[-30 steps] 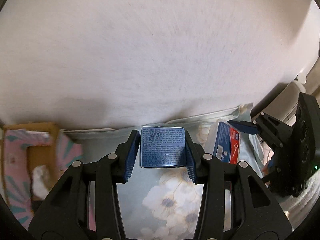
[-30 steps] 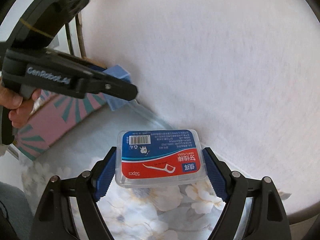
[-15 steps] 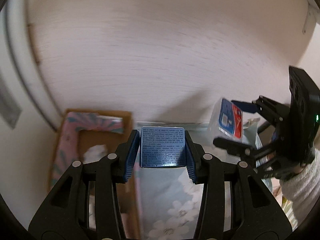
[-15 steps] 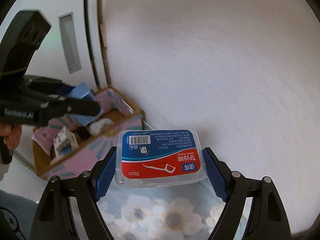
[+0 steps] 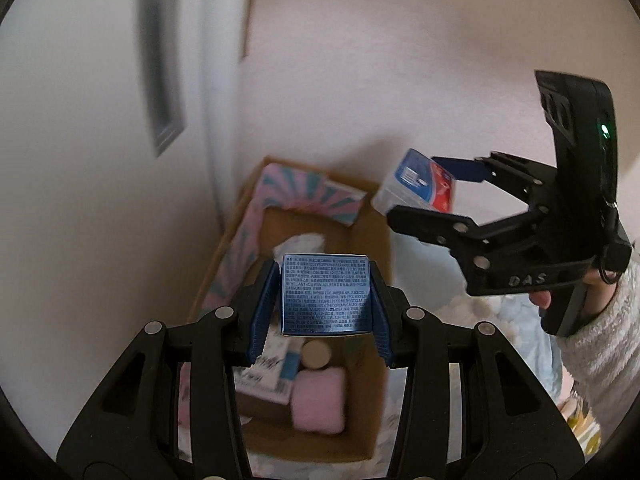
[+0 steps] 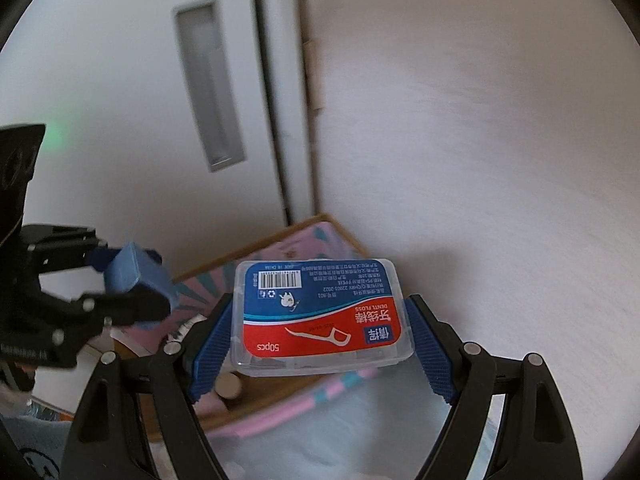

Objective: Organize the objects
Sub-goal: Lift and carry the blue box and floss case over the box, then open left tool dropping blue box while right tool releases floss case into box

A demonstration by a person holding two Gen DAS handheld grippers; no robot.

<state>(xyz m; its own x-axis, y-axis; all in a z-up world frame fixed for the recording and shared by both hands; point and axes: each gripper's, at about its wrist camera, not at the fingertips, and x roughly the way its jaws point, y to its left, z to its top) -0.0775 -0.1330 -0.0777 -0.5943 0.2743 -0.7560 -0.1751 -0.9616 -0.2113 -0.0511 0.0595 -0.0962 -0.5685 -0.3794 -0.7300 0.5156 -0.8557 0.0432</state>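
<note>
My left gripper (image 5: pixel 325 300) is shut on a small blue carton (image 5: pixel 325 294) with fine print and holds it above an open cardboard box (image 5: pixel 362 412) with pink and teal flaps. My right gripper (image 6: pixel 322 330) is shut on a clear plastic dental floss box (image 6: pixel 320 312) with a blue and red label, held above the same cardboard box's far corner (image 6: pixel 316 224). The right gripper also shows in the left wrist view (image 5: pixel 452 196), to the right and beyond the blue carton. The left gripper with the blue carton (image 6: pixel 136 276) shows at the left of the right wrist view.
Inside the cardboard box lie a pink soft block (image 5: pixel 318 406), a round lid (image 5: pixel 316 354), a printed packet (image 5: pixel 262 376) and white wadding (image 5: pixel 302 244). The box stands against a white wall (image 5: pixel 380 60) beside a door (image 6: pixel 208 80). Floral cloth (image 5: pixel 516 320) covers the surface to the right.
Both grippers have swung left and upward with their loads. The cardboard box, at the far left a second ago, now lies directly under the blue carton.
</note>
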